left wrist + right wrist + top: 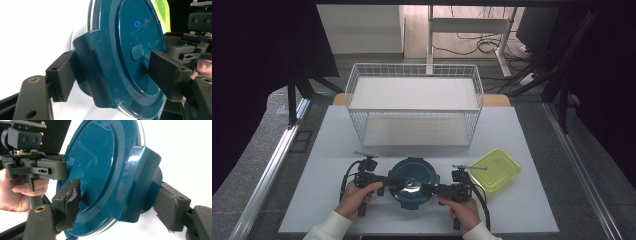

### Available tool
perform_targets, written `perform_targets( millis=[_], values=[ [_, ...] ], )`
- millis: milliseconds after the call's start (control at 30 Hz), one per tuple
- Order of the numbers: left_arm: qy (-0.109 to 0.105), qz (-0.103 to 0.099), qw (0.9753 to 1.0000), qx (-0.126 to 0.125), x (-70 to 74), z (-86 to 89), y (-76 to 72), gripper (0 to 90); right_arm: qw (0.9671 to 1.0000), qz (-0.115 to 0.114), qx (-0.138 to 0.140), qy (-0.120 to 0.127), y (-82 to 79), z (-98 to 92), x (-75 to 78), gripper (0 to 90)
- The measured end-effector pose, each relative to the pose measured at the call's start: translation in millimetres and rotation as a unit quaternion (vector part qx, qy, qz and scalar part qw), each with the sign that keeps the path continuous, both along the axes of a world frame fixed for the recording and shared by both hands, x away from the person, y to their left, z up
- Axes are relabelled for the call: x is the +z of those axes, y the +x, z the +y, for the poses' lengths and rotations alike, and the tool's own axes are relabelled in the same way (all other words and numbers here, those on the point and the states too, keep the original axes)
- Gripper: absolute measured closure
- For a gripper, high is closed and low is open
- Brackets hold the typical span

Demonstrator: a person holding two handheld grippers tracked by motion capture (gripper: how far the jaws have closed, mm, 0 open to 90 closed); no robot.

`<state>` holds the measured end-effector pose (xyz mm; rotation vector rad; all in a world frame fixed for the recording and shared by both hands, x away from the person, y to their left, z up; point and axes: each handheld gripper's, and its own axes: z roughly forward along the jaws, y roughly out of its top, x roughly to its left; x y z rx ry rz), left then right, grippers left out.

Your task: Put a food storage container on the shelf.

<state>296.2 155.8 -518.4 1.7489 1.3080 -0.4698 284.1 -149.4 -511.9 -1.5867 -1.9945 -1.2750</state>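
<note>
Round teal container (413,182) sat on the desk (332,150), before the wire rack (414,102). Pinched at opposite lid latches by left hand-held gripper (388,181) and right hand-held gripper (432,189), both clamped. Risked slipping off a latch, or uneven lifting tipping it.

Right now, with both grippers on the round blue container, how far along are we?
Done: the lid is on the blue container, which sits at the table's front edge. In hand: the left gripper and right gripper each clamp a lid latch on opposite sides. Left, probably: lifting it to the wire rack, whose shelves are bare. The yellow-green box sits untouched beside it.
</note>
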Motion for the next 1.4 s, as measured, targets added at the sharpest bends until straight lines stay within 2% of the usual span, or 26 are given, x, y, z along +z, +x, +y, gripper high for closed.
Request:
perform_targets(
  millis=[133, 333, 600, 767, 1067, 1400],
  values=[
    [0.0, -0.002, 0.9999, 0.013, 5.1, 2.1, -4.4, 29.3, 1.0, -0.002, -0.004, 0.006, -2.2, -2.4, 2.1, 31.1],
    [0.009, -0.01, 0.9996, 0.025, 11.2, -0.2, -9.7, 31.2, 0.9998, -0.001, -0.014, 0.013, -5.3, -4.5, 4.1, 34.6],
    [0.011, -0.015, 0.9994, 0.029, 15.3, 0.9, -14.2, 33.9, 0.9997, -0.007, -0.017, 0.013, -7.7, -5.3, 7.1, 36.8],
    [0.021, -0.027, 0.999, 0.027, 20.4, 0.0, -17.2, 34.8, 0.9997, -0.018, -0.015, 0.01, -7.9, -5.1, 10.7, 37.6],
    [0.023, -0.03, 0.9989, 0.028, 22.4, -1.3, -18.7, 35.0, 0.9996, -0.017, -0.018, 0.011, -8.0, -5.2, 11.6, 37.6],
    [0.025, -0.047, 0.9982, 0.029, 30.1, -0.3, -20.9, 35.1, 0.9993, -0.032, -0.016, 0.011, -8.0, -4.1, 19.0, 37.6]
  ],
)
